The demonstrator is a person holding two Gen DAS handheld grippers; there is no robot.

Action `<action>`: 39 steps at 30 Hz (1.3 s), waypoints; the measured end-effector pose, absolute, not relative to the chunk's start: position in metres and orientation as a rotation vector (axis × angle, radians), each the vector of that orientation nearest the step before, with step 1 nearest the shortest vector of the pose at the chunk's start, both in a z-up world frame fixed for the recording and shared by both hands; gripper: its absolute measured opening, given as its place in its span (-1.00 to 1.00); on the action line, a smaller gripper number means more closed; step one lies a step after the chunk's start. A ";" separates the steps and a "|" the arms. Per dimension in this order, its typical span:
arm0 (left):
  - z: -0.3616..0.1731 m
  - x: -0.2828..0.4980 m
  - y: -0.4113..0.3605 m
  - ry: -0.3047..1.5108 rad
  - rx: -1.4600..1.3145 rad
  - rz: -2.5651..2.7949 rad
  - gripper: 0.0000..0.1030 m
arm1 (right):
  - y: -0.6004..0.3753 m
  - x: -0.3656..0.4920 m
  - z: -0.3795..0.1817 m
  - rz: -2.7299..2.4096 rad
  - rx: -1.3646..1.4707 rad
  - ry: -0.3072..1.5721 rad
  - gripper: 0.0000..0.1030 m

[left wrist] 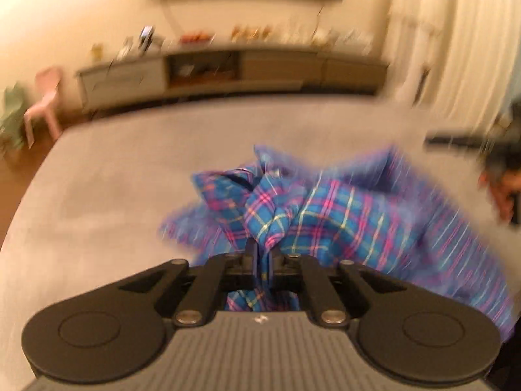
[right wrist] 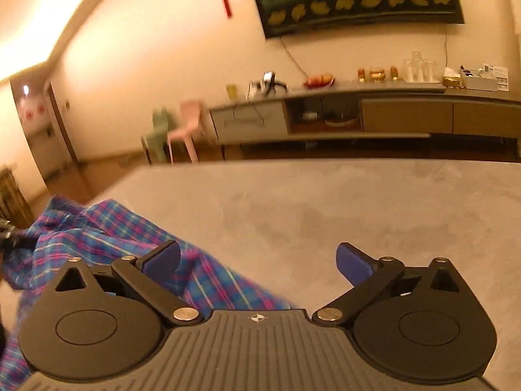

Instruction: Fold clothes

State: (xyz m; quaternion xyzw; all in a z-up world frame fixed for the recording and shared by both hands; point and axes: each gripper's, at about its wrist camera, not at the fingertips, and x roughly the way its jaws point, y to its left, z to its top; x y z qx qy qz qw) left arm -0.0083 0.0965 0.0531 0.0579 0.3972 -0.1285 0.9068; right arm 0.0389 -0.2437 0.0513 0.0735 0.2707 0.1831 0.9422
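Table (right wrist: pixel 325 202): one grey surface; my right wrist view shows it sharp and bare ahead, my left view is smeared by blur.
Sideboard (right wrist: pixel 358 114): one low unit along the far wall; only the right view resolves the bottles and fruit on top.
Shirt (left wrist: pixel 325 208): one blue plaid garment with pink and yellow lines, bunched in a crumpled heap on the table's near side; in the right view it lies at lower left.
Chairs: two small ones, pink (right wrist: pixel 192 123) and green (right wrist: pixel 159 130).
Left gripper (left wrist: pixel 260 260): jaws pinched together on a fold of shirt.
Right gripper (right wrist: pixel 257 260): jaws spread wide, nothing between; left fingertip (right wrist: pixel 162 257) overlaps the cloth, contact unclear.
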 end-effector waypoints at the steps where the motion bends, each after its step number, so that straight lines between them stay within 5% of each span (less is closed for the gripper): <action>1: 0.044 -0.009 0.099 0.840 0.131 -0.256 -0.80 | -0.237 0.044 0.050 0.369 0.139 0.559 0.96; 8: 0.025 0.008 0.099 0.858 0.117 -0.268 -0.39 | -0.176 0.100 0.042 0.399 0.059 0.646 0.90; 10: 0.019 0.012 0.102 0.852 0.092 -0.268 -0.37 | -0.157 0.100 0.031 0.499 0.028 0.742 0.46; 11: 0.015 0.014 0.105 0.850 0.074 -0.266 -0.35 | -0.147 0.098 0.026 0.587 0.018 0.820 0.07; 12: 0.012 0.014 0.109 0.854 0.055 -0.259 -0.35 | -0.138 0.090 0.023 0.678 -0.007 0.873 0.02; 17: 0.016 0.016 0.116 0.825 0.002 -0.254 -0.35 | -0.130 0.035 0.019 0.900 -0.158 0.932 0.11; 19: 0.015 0.018 0.116 0.819 0.019 -0.252 -0.35 | -0.148 0.042 0.036 0.903 -0.071 0.890 0.37; 21: 0.014 0.020 0.112 0.809 0.041 -0.252 -0.35 | -0.172 0.060 0.056 0.875 0.082 0.793 0.84; 24: 0.012 0.020 0.115 0.808 0.048 -0.258 -0.35 | -0.191 0.097 0.057 0.786 0.209 0.745 0.90; 28: 0.010 0.022 0.119 0.797 0.047 -0.266 -0.34 | -0.171 0.137 0.006 0.746 0.197 0.953 0.87; 29: 0.012 0.020 0.118 0.780 0.053 -0.267 -0.34 | -0.162 0.132 -0.001 0.778 0.172 0.972 0.76; 31: 0.015 0.017 0.117 0.747 0.066 -0.269 -0.41 | -0.148 0.115 -0.006 0.818 0.114 0.954 0.10; 32: 0.016 0.015 0.117 0.730 0.073 -0.270 -0.58 | -0.143 0.107 -0.004 0.804 0.087 0.946 -0.86; 35: 0.020 0.011 0.115 0.680 0.092 -0.272 -0.84 | -0.148 0.073 0.026 0.749 0.045 0.829 -1.00; 39: 0.032 -0.003 0.113 0.583 0.090 -0.267 -0.88 | -0.174 0.023 0.081 0.730 0.040 0.671 -1.00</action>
